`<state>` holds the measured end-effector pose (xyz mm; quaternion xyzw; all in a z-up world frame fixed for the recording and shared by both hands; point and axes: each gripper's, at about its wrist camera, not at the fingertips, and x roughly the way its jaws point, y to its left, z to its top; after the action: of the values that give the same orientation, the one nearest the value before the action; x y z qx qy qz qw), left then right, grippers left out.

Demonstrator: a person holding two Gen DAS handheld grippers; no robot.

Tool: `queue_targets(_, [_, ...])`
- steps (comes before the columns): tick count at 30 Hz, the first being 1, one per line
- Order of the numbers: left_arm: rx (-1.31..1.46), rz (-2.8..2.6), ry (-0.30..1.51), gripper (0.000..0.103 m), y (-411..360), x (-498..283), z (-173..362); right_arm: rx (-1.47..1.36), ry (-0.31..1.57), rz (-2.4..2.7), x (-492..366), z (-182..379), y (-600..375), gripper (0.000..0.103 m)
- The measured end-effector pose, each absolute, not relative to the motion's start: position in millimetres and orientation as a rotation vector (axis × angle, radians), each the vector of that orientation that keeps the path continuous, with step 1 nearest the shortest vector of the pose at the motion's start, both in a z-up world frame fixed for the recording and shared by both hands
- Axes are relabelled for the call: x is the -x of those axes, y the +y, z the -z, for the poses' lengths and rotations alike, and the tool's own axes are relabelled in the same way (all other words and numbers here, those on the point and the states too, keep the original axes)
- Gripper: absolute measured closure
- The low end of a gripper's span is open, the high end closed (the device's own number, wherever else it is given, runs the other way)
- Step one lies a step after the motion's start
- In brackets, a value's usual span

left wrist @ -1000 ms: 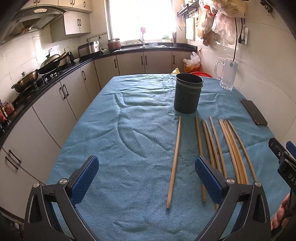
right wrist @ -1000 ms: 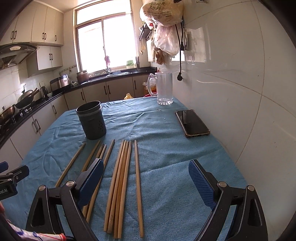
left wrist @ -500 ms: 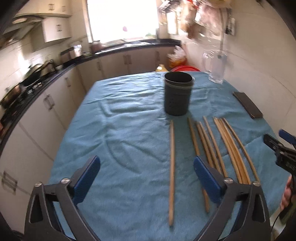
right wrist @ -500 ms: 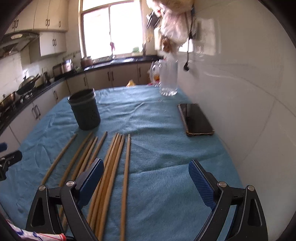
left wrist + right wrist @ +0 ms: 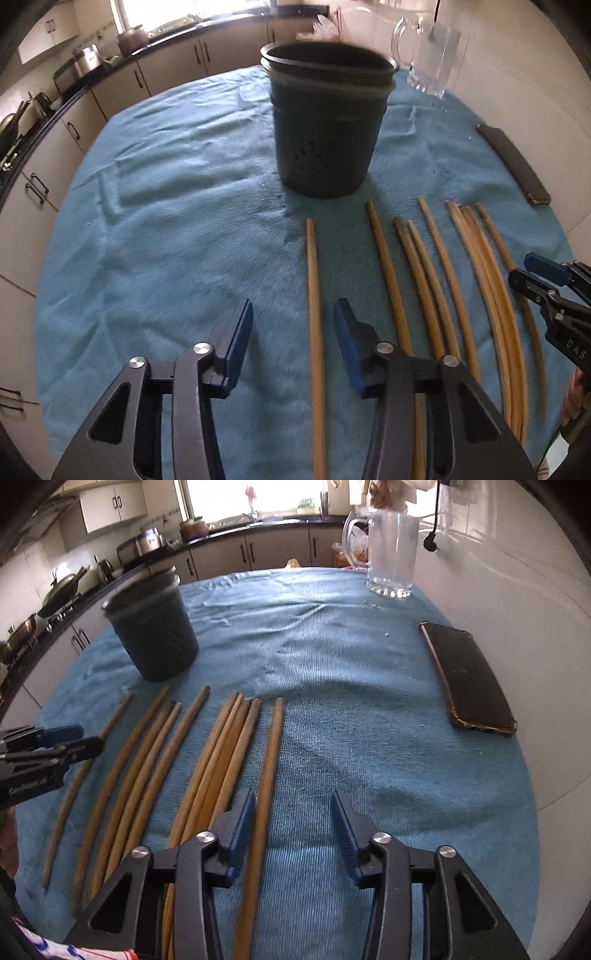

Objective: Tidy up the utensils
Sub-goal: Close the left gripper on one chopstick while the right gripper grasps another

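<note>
A: Where do the long wooden chopsticks (image 5: 225, 760) lie?

B: In a loose row on the blue towel-covered counter (image 5: 351, 716), just at 6 o'clock of the dark round plastic holder (image 5: 327, 125), which stands upright.

A: And the left claw (image 5: 291, 343)?

B: Its jaws have just been closing but stay apart; the leftmost chopstick (image 5: 314, 314) lies between them, not pinched.

A: The right claw (image 5: 293, 827)?

B: Also just narrowed, jaws apart, over the rightmost chopstick (image 5: 269, 775). A black phone (image 5: 467, 679) lies at 2 o'clock.
</note>
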<state>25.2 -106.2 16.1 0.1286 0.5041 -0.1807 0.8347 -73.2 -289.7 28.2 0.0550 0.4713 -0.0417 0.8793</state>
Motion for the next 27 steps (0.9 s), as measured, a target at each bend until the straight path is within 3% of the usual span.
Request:
queue_targets(4, [-0.284,0.386,1.060,0.066,-115.1,-35.8,-16.7,-0.075,1.009,0.080,59.2,-28.0,-286.4,0.063])
queue_targets(12, [-0.279,0.404,1.060,0.066,-117.3,-48.7,-16.2,-0.047,1.065,0.091,16.3,-28.2,-288.5,0.064])
queue_targets(15, [-0.277,0.411,1.052,0.067,-121.6,-53.3,-14.0,-0.063,1.072,0.090,5.1,-28.3,-287.8,0.078])
queue_targets(16, [-0.275,0.416,1.047,0.074,-122.7,-55.4,-11.9,-0.064,1.068,0.092,3.2,-28.5,-286.4,0.091])
queue_targets(18, [-0.279,0.425,1.032,0.097,-123.7,-61.4,-9.9,-0.040,1.052,0.099,2.1,-28.3,-281.6,0.095])
queue_targets(27, [-0.147,0.438,0.928,0.098,-94.4,-38.5,-56.2,-0.140,0.878,0.065,40.3,-78.4,-288.4,0.096])
